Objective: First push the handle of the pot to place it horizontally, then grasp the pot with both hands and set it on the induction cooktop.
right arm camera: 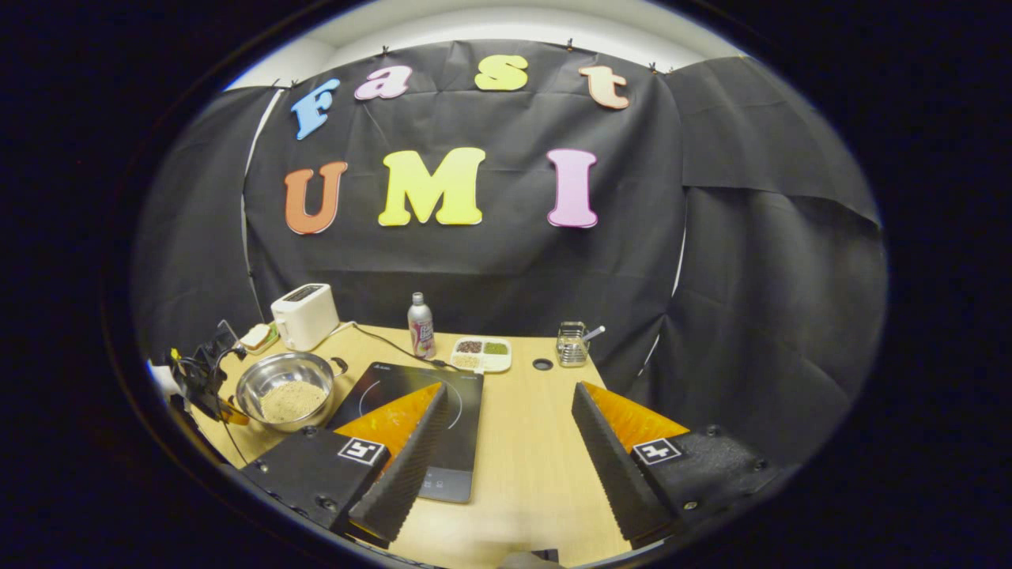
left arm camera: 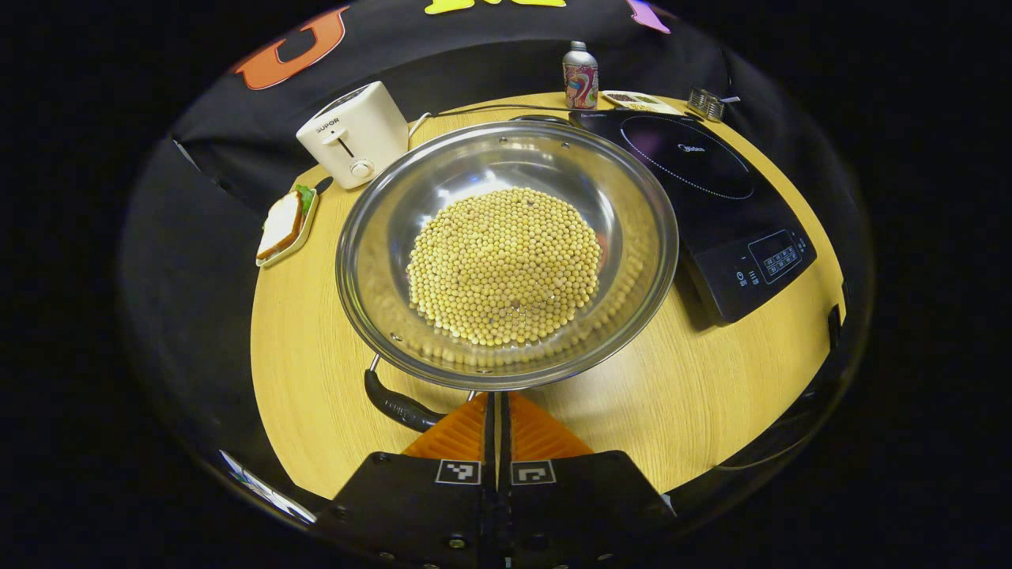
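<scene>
- One pot point(left arm camera: 506, 253), a steel bowl-shaped one, sits on the surface point(left arm camera: 316, 371) near its left edge, just left of the cooktop point(left arm camera: 711, 197), not on it.
- Beans point(left arm camera: 504, 265) lie heaped in the middle of the pot.
- Its near handle point(left arm camera: 395, 405) is a dark curved grip below the rim, swung to the left of the left tongs point(left arm camera: 498, 411).
- In the right gripper view a second small handle point(right arm camera: 340, 365) sticks out of the pot's far side toward the cooktop.
- Left tongs: fingers pressed together with a thin slit between them, tips right under the pot's near rim; whether they pinch the handle's wire or the rim I cannot tell.
- Right tongs point(right arm camera: 510, 395): spread wide, holding nothing, hanging over the surface's near edge, the left finger above the cooktop's near right corner.
- The cooktop lies flat mid-surface, its control panel point(left arm camera: 779, 257) toward the near side.
- A toaster point(left arm camera: 353, 134) stands at the far left corner, with a sandwich on a small tray point(left arm camera: 285, 225) just in front of it at the left edge.
- A can point(left arm camera: 580, 77) stands at the far edge, behind the cooktop.
- Beside the can lies a divided dish point(right arm camera: 482, 353), and further right a small wire rack point(right arm camera: 572, 344).
- A cable point(right arm camera: 387, 344) runs from the toaster toward the cooktop.
</scene>
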Demonstrator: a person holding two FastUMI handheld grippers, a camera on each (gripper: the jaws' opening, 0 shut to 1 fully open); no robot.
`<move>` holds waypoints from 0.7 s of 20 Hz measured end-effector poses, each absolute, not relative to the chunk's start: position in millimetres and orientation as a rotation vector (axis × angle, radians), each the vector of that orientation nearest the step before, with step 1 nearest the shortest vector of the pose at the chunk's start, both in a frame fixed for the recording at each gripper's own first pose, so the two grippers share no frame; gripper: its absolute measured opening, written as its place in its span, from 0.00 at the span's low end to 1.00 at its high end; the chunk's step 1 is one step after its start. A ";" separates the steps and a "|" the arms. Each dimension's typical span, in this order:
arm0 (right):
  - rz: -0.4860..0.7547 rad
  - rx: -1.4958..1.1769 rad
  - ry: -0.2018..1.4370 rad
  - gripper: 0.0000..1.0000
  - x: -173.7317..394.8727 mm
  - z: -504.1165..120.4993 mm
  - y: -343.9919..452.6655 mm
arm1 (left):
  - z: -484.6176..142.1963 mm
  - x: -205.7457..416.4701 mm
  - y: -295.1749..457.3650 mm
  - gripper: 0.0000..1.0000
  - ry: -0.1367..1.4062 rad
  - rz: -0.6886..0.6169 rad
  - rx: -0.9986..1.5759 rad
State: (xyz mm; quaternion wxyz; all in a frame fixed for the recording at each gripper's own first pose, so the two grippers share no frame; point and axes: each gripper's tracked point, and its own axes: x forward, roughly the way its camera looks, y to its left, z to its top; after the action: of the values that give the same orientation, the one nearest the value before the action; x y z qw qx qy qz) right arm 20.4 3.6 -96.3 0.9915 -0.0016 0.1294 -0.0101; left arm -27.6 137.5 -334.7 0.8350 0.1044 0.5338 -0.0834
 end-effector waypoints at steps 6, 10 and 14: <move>-0.029 0.011 0.264 0.97 18.8 -98.5 0.3 | -332.3 -29.8 151.3 0.10 1.138 -0.155 0.220; -0.024 0.004 0.272 0.97 18.5 -100.6 4.7 | -334.7 -22.6 163.4 0.00 1.136 -0.148 0.235; -0.021 -0.006 0.273 0.96 17.5 -99.5 6.1 | -334.5 -16.8 177.2 0.00 1.135 -0.127 0.229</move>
State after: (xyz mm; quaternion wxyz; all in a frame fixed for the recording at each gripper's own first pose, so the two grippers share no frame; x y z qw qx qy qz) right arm 17.5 6.1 -99.5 0.9906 -0.0032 0.1361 -0.0106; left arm -16.8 177.2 -334.5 0.8352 0.1080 0.5359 -0.0601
